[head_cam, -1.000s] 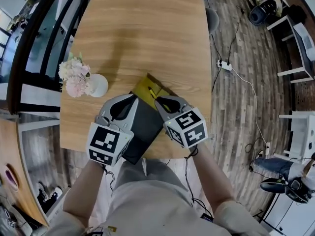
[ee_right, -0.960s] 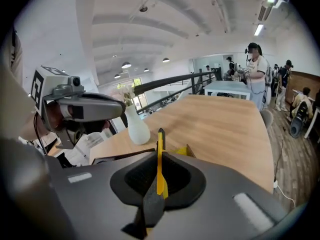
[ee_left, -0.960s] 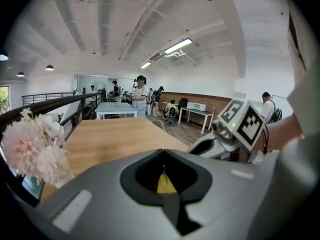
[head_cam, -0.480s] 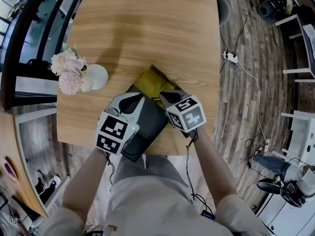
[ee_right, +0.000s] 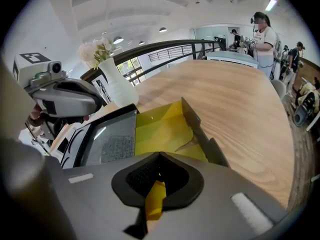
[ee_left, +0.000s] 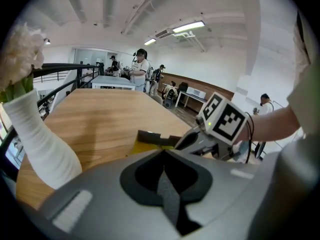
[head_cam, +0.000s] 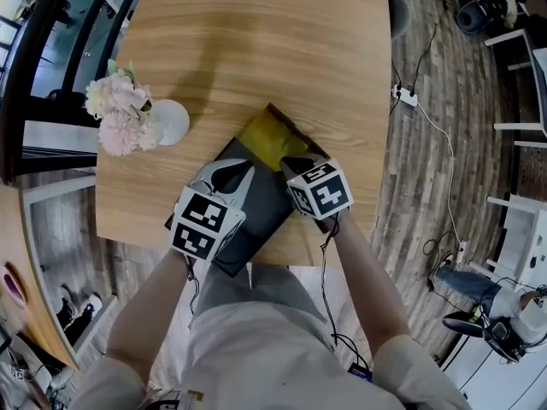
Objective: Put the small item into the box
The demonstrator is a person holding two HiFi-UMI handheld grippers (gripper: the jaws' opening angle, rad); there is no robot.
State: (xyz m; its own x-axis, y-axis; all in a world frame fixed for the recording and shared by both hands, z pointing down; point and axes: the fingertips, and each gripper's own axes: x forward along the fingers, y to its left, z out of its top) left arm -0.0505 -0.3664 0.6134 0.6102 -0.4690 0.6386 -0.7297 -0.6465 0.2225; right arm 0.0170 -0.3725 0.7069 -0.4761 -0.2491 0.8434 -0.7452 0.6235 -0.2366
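A black box (head_cam: 275, 114) with a yellow lining (ee_right: 165, 126) lies open on the wooden table (head_cam: 256, 41), its flat black lid (head_cam: 261, 207) spread toward me. My right gripper (head_cam: 287, 164) hovers at the near edge of the yellow cavity, shut on a small yellow item (ee_right: 154, 200) that shows as a strip between its jaws. My left gripper (head_cam: 232, 171) is over the black lid (ee_right: 109, 140), jaws shut with nothing visible between them. In the left gripper view the left gripper (ee_left: 163, 153) points toward the box's far wall (ee_left: 155, 137) and the right gripper's cube (ee_left: 224, 121).
A white vase (head_cam: 169, 122) of pale pink flowers (head_cam: 115, 114) stands left of the box; its ribbed body (ee_left: 37, 139) is close beside the left gripper. The table's near edge runs just under both grippers. People stand at the far end of the room.
Both grippers have stayed at the box. Their marker cubes have drawn a little closer to the box and to each other. The head view has shifted slightly.
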